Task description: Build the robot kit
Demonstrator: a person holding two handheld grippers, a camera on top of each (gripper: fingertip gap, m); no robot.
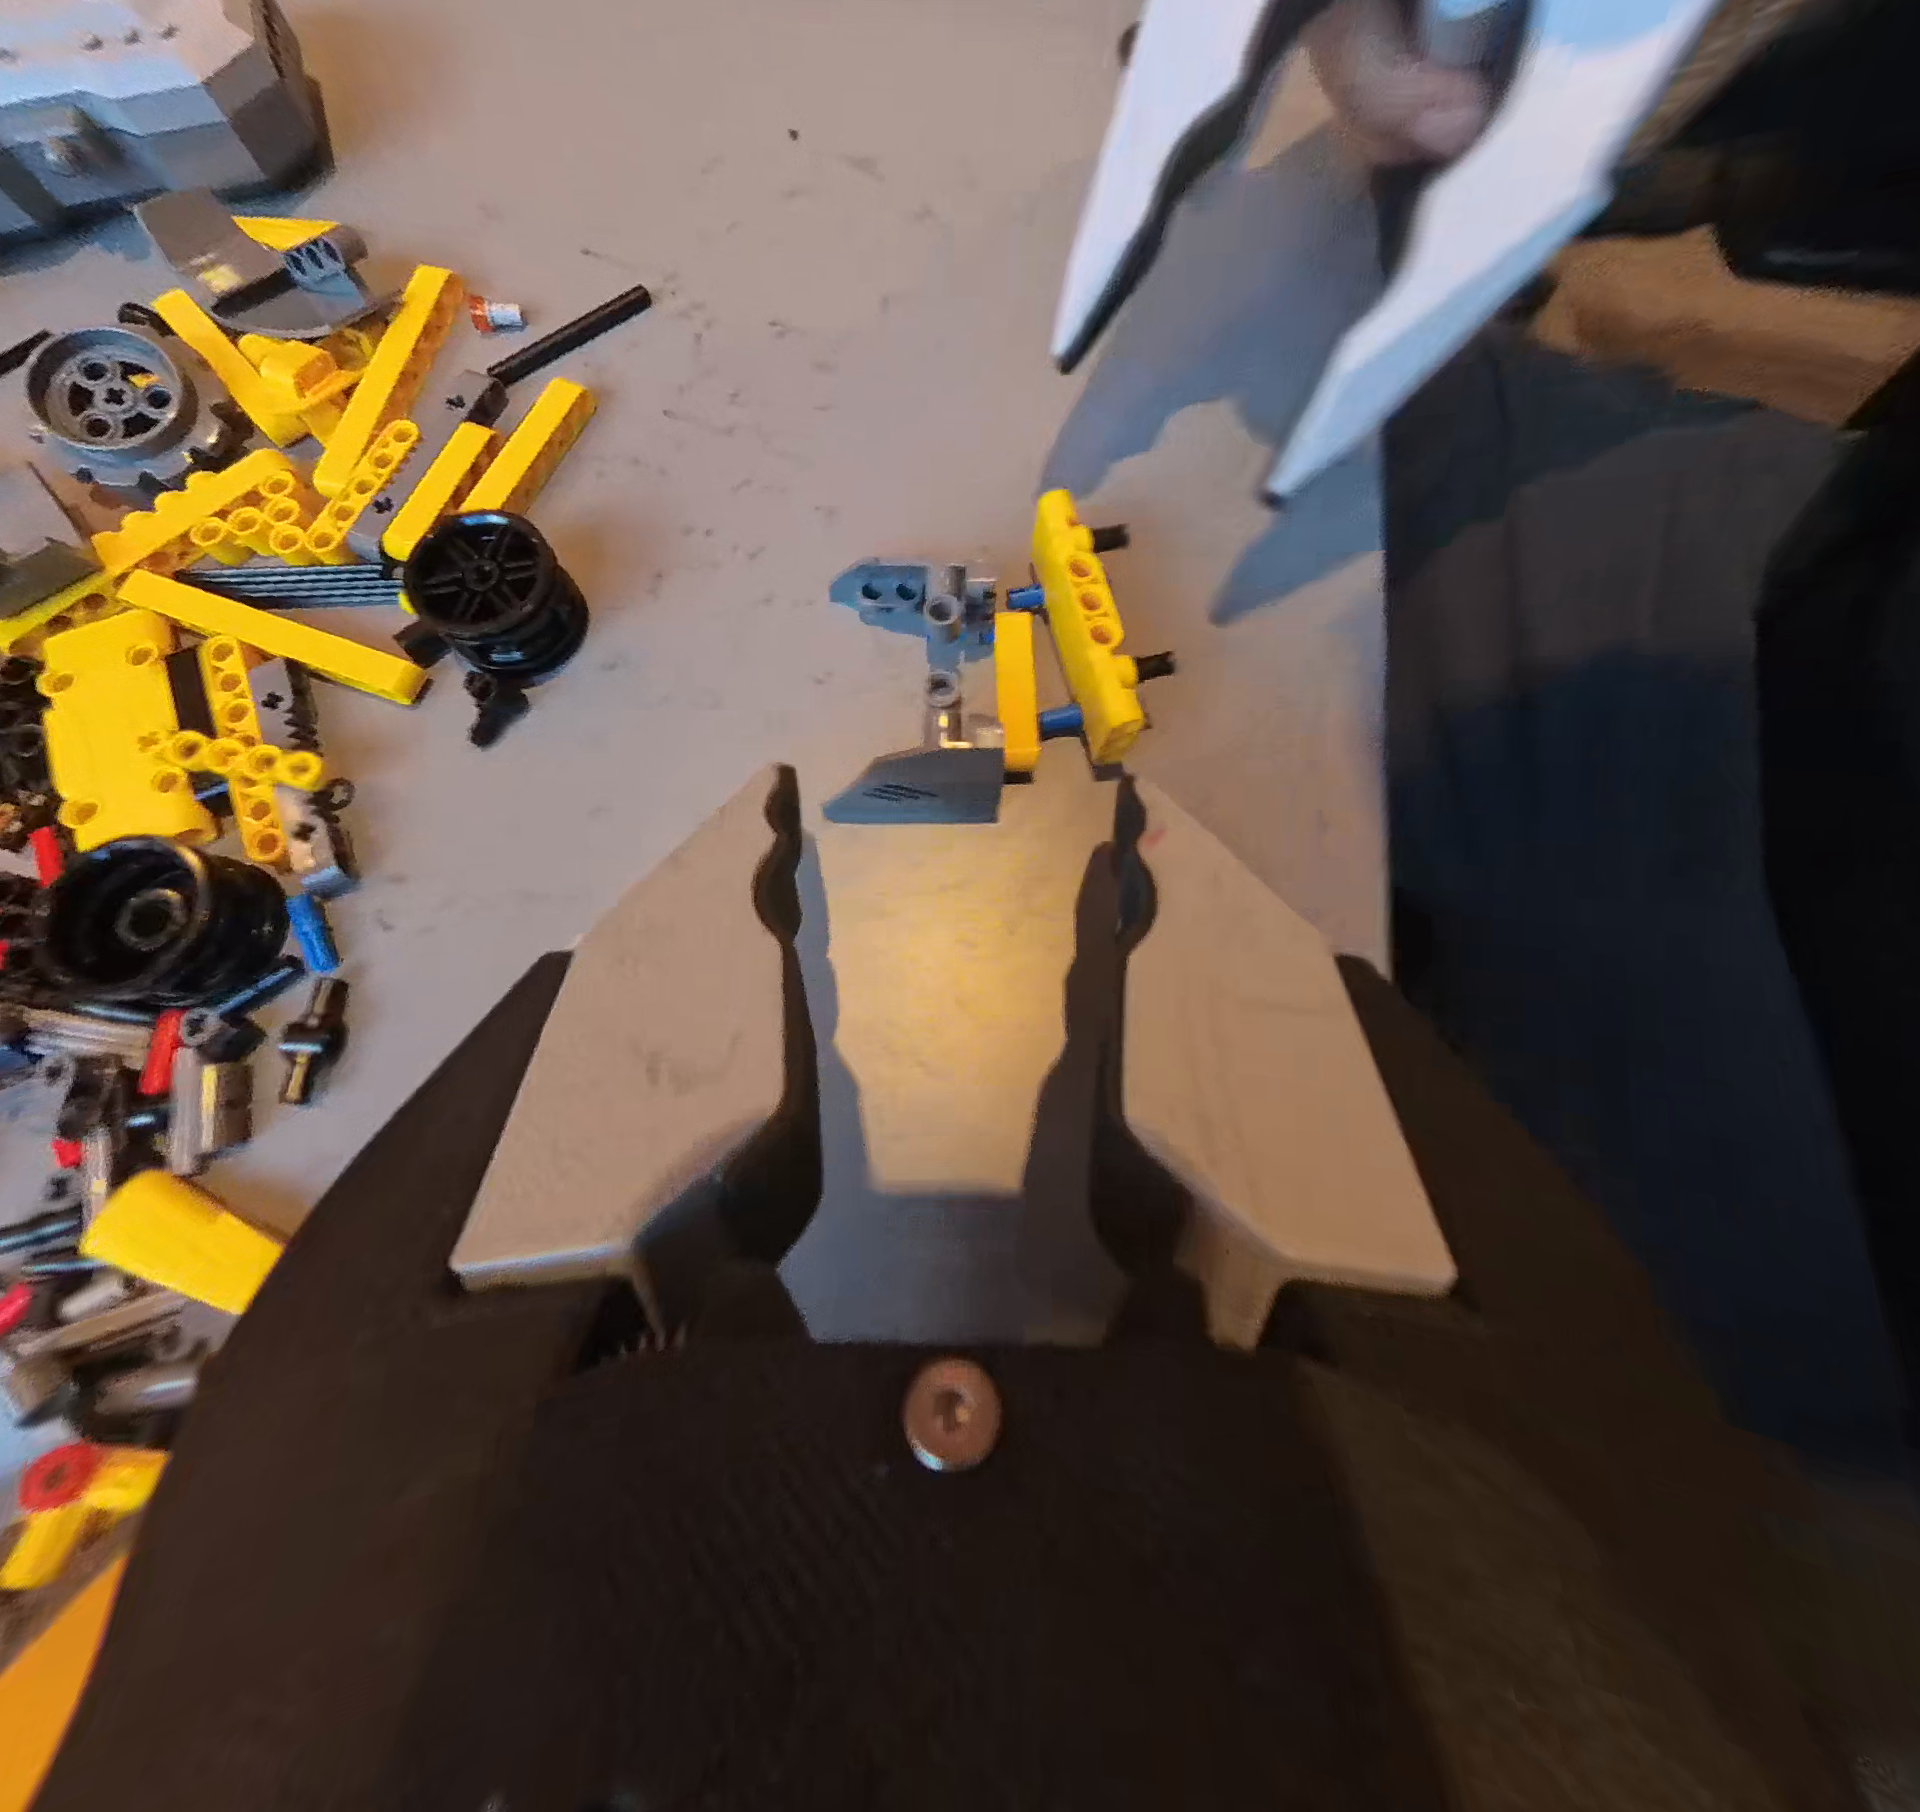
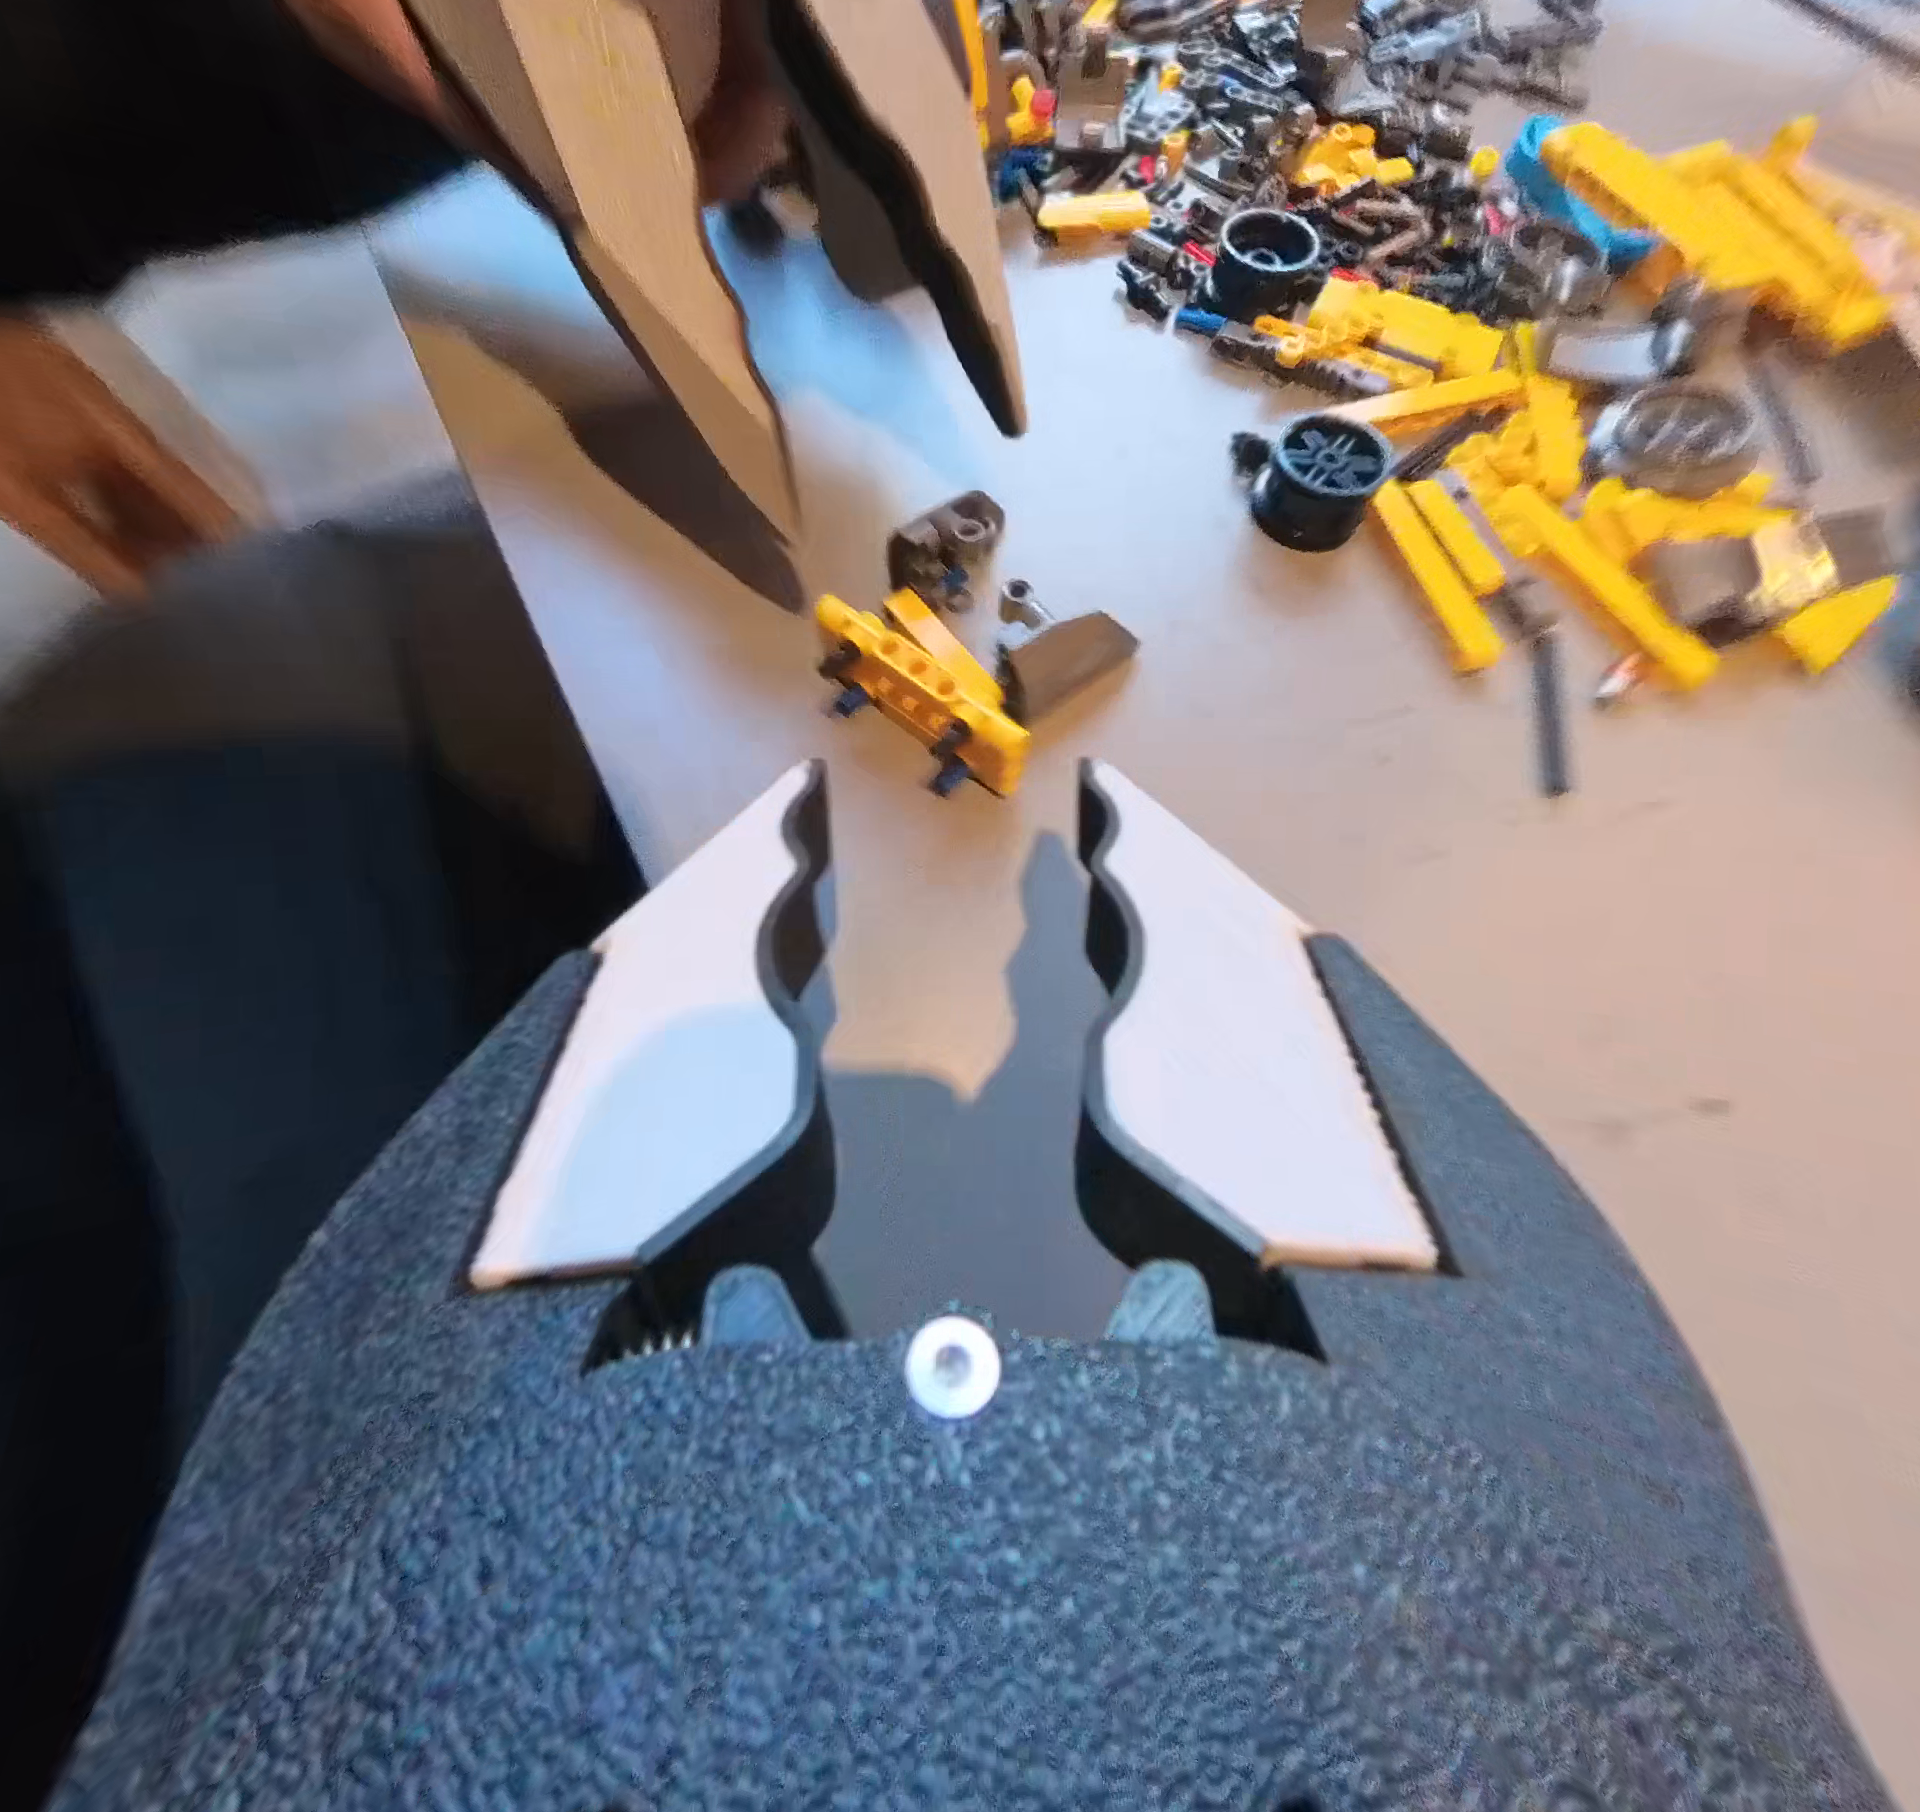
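Over on the left wrist side: left gripper point(image 1: 951, 786) spread open, nothing held, hovering low over the grey table point(image 1: 831, 152); small yellow-and-grey brick assembly point(image 1: 1039, 661) just past the fingertips, near the table's right edge — not touching as far as can be told; big pile of loose yellow and black bricks point(image 1: 229, 640) well off to the left, with a black wheel point(image 1: 494, 588) at its near edge and a grey blocky part point(image 1: 135, 58) up in the far corner; right gripper point(image 1: 1174, 422) coming in from top right, open too, blurry.

Right wrist side next: right gripper point(image 2: 954, 775) open and empty, same yellow-and-grey brick assembly point(image 2: 925, 682) just ahead of the tips; left gripper point(image 2: 909, 515) hanging above it from the top — open; brick pile point(image 2: 1455, 308) spread across the right.
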